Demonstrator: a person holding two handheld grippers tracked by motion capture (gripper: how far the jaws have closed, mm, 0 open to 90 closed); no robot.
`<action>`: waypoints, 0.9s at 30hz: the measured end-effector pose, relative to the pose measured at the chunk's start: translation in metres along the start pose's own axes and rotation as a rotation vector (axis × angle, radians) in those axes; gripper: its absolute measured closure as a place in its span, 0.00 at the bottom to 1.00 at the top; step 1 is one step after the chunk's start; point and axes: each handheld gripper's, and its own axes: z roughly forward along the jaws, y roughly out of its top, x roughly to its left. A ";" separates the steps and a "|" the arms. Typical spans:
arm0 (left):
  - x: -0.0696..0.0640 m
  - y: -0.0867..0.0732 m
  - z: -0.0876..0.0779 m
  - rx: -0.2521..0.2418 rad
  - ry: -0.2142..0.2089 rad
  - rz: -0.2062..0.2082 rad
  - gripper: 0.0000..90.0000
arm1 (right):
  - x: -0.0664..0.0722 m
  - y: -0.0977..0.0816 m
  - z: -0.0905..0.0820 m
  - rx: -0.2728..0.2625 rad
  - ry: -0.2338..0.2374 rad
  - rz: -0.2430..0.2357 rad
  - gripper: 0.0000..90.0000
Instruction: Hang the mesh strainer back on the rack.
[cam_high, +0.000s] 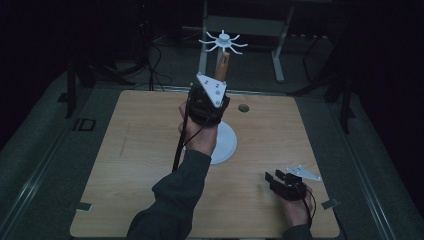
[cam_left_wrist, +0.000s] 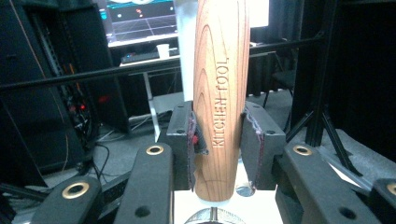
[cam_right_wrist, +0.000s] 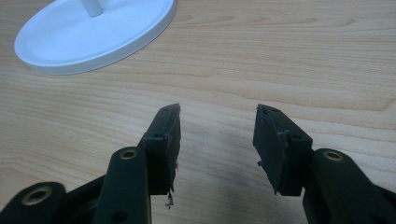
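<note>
Wood fills the gap between the left gripper's (cam_left_wrist: 217, 140) two black jaws: a turned, reddish-brown wooden handle (cam_left_wrist: 219, 93) with a rounded butt end is clamped there, pads pressed to either flank of it. Its long axis runs straight out ahead of those jaws, roughly upright in the high view, where its upper end (cam_high: 223, 64) rises past the grey three-cornered plate toward the white spoked hanger head (cam_high: 223, 43) of a rack. That head sits just above and slightly beyond the handle's tip, so any coming move turns on that short upward stretch, and I judge the handle to be either going onto a spoke or coming off one; which, the pictures do not settle. What hangs at the handle's far end is hidden.

Stamped lengthwise into the wood, reading from the butt outward, are the words "KITCHEN TOOL". No other writing is legible.

Below and behind the raised left gripper lies the rack's round white plastic base (cam_right_wrist: 93, 35) on the pale wood-grain tabletop (cam_right_wrist: 280, 56).

The right gripper (cam_right_wrist: 217, 140) rests low near the table, jaws spread apart with nothing between them. The white base lies ahead of it and to its left, well apart. The left hand (cam_high: 202, 137) is plainly the nearer to the hanger.
</note>
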 end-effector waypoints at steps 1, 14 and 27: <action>0.001 0.000 0.002 0.003 0.005 -0.001 0.75 | 0.000 0.000 0.000 0.000 0.000 0.001 0.56; 0.004 -0.005 0.016 0.053 -0.032 -0.001 0.69 | -0.001 0.000 -0.001 -0.001 0.000 0.005 0.56; 0.010 -0.018 0.004 0.058 -0.144 -0.018 0.56 | -0.002 -0.001 -0.001 0.001 -0.003 0.007 0.53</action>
